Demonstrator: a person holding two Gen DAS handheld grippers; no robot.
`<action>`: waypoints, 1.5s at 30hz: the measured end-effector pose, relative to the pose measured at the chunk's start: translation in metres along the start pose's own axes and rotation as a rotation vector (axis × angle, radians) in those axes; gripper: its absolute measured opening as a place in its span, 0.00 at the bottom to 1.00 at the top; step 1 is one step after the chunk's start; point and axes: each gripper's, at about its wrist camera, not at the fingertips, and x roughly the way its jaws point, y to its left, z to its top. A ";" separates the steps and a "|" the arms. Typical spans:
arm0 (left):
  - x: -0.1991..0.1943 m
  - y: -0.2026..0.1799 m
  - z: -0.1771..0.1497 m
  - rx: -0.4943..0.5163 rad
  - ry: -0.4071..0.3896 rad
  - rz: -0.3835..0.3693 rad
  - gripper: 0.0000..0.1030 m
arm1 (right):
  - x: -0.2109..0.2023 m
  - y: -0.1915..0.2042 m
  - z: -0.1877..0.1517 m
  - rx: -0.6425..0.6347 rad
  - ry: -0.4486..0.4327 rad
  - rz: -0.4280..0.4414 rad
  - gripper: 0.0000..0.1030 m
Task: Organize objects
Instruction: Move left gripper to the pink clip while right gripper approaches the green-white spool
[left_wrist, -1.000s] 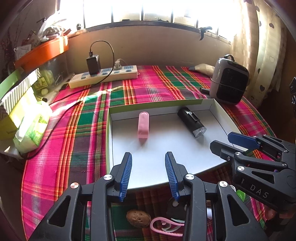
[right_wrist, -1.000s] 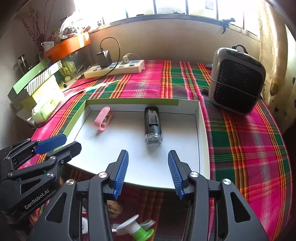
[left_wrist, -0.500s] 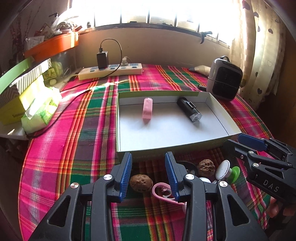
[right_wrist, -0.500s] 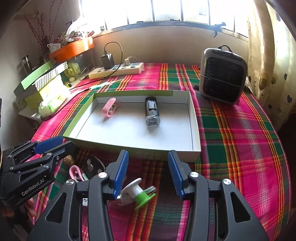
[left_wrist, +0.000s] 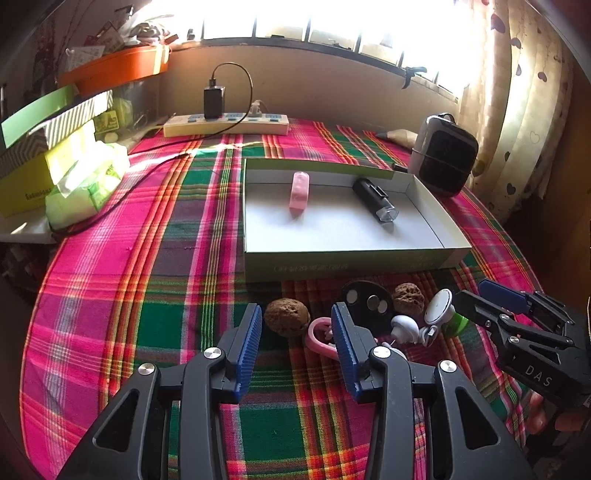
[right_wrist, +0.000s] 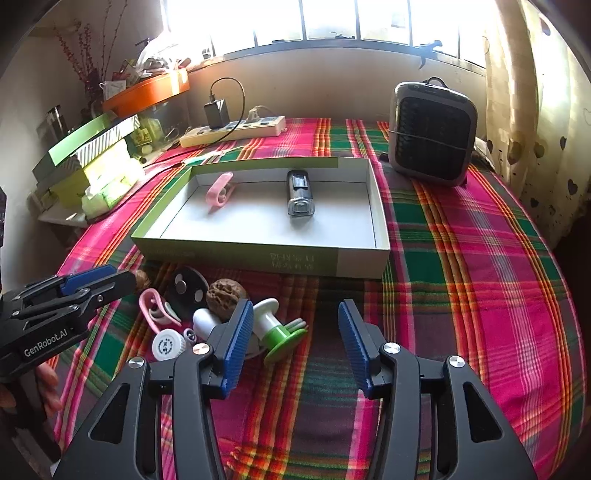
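With the box (left_wrist: 347, 258) at frame centre already holding two items, the loose pile sits lower centre: bring the left gripper (left_wrist: 295, 332), jaws just widened and empty, squarely over the walnut (left_wrist: 287, 316), while the right gripper (right_wrist: 295, 332), likewise spread, takes the green-and-white piece (right_wrist: 280, 330).

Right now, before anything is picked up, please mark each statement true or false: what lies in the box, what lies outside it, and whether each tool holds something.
1. The black flashlight lies inside the box. True.
2. The pink clip in the box touches the flashlight. False: they lie apart.
3. The left tool holds a walnut. False: it is open, and the walnut lies on the cloth beyond it.
4. The right tool is open and empty. True.
5. The heater stands outside the box. True.
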 end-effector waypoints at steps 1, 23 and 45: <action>-0.001 0.001 -0.002 0.000 -0.002 -0.002 0.37 | -0.001 -0.001 -0.002 0.001 0.000 -0.001 0.49; 0.012 -0.010 -0.012 0.002 0.052 -0.092 0.40 | 0.000 0.000 -0.025 0.006 0.029 0.031 0.49; 0.018 0.001 -0.013 -0.013 0.068 -0.074 0.43 | 0.009 -0.034 -0.013 0.050 0.029 -0.106 0.50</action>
